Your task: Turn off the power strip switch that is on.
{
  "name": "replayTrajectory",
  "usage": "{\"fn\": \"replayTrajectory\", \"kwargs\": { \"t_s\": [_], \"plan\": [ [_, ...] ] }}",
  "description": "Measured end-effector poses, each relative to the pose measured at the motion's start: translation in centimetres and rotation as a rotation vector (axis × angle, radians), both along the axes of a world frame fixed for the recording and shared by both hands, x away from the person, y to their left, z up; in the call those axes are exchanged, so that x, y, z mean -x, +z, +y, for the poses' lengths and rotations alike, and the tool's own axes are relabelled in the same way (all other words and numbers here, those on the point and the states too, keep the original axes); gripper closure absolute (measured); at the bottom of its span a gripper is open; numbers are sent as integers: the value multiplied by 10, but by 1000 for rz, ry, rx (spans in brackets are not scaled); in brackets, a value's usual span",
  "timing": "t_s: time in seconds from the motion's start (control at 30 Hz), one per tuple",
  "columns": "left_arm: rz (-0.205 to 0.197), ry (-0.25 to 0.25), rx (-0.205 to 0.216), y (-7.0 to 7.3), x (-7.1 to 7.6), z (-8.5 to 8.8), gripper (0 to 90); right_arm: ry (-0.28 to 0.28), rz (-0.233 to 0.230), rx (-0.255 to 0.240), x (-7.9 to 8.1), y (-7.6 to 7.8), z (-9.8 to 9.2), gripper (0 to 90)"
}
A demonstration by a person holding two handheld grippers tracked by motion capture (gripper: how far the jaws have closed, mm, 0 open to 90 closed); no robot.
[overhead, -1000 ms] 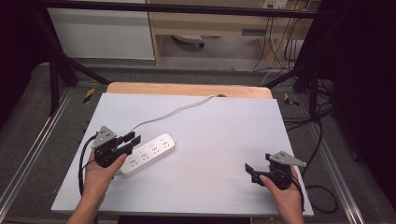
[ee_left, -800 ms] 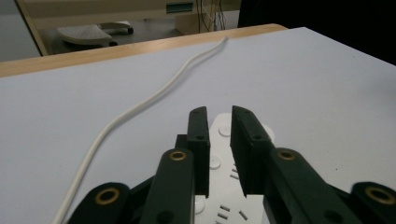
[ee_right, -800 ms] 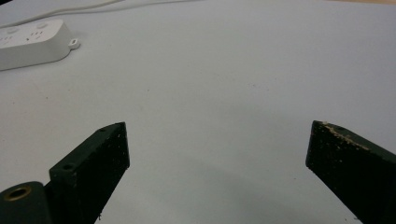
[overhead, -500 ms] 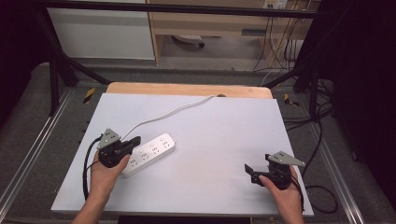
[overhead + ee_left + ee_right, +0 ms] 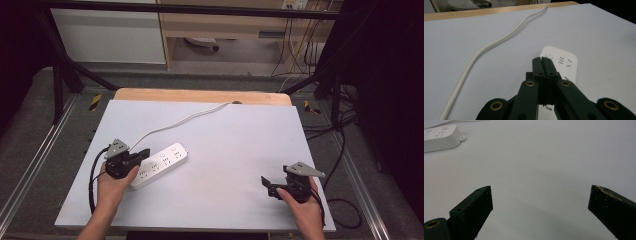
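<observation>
White power strip (image 5: 560,62) under closed left gripper (image 5: 541,59), perhaps touching

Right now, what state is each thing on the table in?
Power strip: flat on the table, sockets up, nothing plugged in.
Cord: slack, trailing off the far edge.
Left tool: shut, empty, over the strip's near end.
Right tool: open, empty, apart from the strip.
</observation>
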State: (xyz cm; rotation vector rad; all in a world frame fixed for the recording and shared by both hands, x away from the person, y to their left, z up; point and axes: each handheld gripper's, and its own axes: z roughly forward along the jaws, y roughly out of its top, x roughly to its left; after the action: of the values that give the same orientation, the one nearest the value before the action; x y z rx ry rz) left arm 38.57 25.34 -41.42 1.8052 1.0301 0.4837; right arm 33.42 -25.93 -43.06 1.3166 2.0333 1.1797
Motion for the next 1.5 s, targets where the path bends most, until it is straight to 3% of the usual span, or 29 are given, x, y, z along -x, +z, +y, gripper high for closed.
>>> {"fn": "replayTrajectory", "kwargs": {
  "t_s": [0.3, 0.6, 1.13, 1.5],
  "plan": [
    [54, -24, -47, -7, -2, -2, 900, -1, 10, -1, 0, 0, 0, 64],
    [89, -18, -66, -14, -6, 1, 900, 2, 20, 2, 0, -2, 0, 64],
    [103, -23, -114, -18, -9, -4, 900, -3, 21, 0, 0, -1, -1, 64],
    [115, -15, -124, -18, -10, -5, 900, -1, 24, 3, 0, -1, 0, 64]
  ]
}}
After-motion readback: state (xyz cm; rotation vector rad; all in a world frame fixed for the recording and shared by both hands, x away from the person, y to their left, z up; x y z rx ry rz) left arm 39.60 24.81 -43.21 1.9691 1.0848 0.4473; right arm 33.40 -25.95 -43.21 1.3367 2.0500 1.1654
